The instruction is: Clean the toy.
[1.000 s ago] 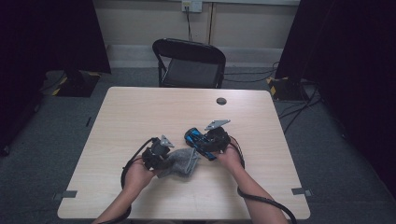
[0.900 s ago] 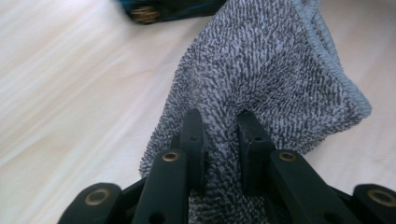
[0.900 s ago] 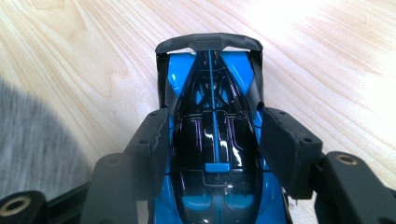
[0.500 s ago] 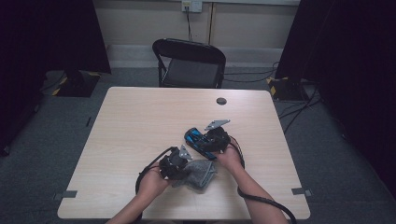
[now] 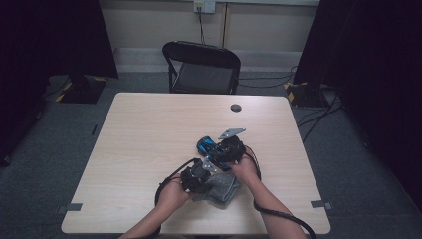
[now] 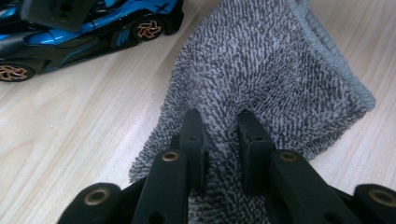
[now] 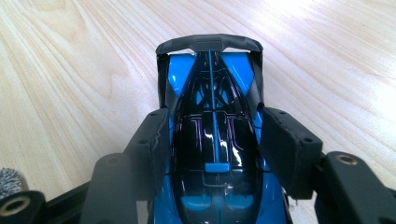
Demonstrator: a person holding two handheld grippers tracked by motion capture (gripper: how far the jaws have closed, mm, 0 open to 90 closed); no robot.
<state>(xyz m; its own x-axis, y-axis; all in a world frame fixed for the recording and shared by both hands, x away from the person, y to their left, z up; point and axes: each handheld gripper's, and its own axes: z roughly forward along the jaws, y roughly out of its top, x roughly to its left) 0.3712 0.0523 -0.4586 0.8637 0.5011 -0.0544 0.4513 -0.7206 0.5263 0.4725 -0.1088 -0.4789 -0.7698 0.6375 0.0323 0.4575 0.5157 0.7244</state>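
A blue and black toy sports car [image 7: 210, 88] stands on the wooden table [image 5: 149, 134], and my right gripper [image 7: 212, 140] is shut on it, one jaw on each side of its body. In the high view the car [image 5: 204, 146] lies just left of the right gripper [image 5: 216, 152]. A grey terry cloth [image 6: 280, 70] lies crumpled on the table beside the car [image 6: 70, 32]. My left gripper [image 6: 222, 135] is shut on a fold of the cloth. From above, the left gripper [image 5: 207, 174] sits at the near middle, with the cloth [image 5: 224, 189] under both hands.
A small black round object [image 5: 236, 107] lies near the table's far edge. A black folding chair [image 5: 201, 64] stands behind the table. Cables trail from both grippers toward the near edge. Grey tape marks [image 5: 73, 206] sit at the near corners.
My left gripper has moved right and toward the near edge, dragging the grey cloth with it to below the car. The right gripper and the car have stayed in place.
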